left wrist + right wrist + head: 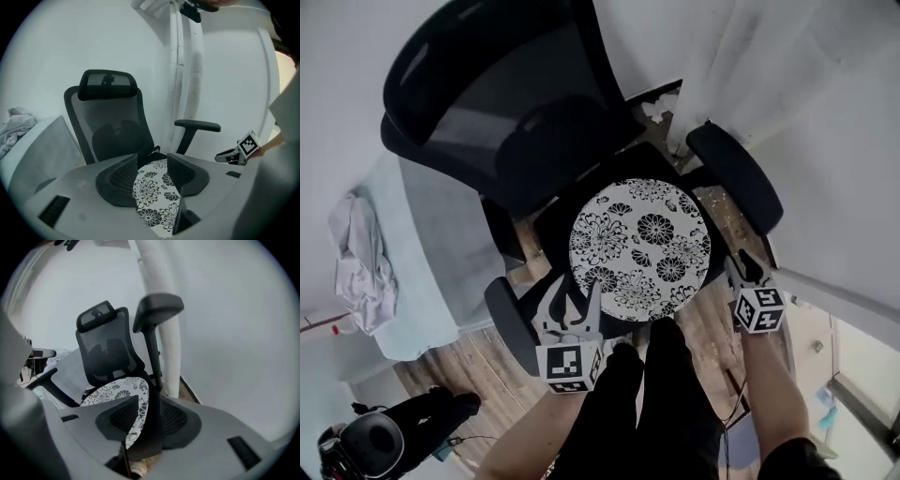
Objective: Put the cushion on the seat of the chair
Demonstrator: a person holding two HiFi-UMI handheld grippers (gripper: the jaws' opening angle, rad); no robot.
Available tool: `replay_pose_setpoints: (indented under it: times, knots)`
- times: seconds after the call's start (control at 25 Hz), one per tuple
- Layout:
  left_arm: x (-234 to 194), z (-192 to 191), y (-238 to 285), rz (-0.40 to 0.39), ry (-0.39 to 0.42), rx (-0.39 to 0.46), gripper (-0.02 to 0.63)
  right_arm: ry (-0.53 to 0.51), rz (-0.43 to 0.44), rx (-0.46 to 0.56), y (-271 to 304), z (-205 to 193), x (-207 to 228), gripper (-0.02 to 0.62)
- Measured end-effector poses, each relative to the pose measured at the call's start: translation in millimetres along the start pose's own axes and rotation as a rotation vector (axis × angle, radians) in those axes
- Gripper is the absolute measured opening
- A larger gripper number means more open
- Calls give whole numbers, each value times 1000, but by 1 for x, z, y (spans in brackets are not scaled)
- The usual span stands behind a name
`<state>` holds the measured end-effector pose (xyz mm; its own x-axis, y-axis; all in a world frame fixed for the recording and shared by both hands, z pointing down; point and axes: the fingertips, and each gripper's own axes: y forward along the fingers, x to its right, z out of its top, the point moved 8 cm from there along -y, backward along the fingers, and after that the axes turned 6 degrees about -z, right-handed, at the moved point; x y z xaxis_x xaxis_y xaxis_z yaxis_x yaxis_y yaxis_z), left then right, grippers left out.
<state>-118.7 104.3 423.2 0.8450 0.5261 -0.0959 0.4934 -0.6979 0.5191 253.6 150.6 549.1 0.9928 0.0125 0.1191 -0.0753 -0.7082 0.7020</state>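
White wall (825, 94) behind. The flowery cushion (639, 248) lies on the office chair seat (555, 221), just ahead of the left gripper (574, 305) and right gripper (742, 272). Both are spread wide and hold nothing.

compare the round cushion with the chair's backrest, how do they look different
The cushion is round and white with black flower prints; the backrest is plain dark mesh in a black frame. The cushion lies flat on the seat; the backrest stands upright behind it. Shared: both are surfaces of the one chair that a sitter would rest against.
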Motion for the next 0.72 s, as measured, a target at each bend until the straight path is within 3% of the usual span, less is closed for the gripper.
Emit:
replay_pose_setpoints:
  times: [0.32,0.72]
  knots:
    - [7,55,-17,-47,-1,105,192,-30,90,183,-65,73,-46,127]
    - [30,105,-74,-153,24,248,192,-84,117,329,-154,124,-89,114]
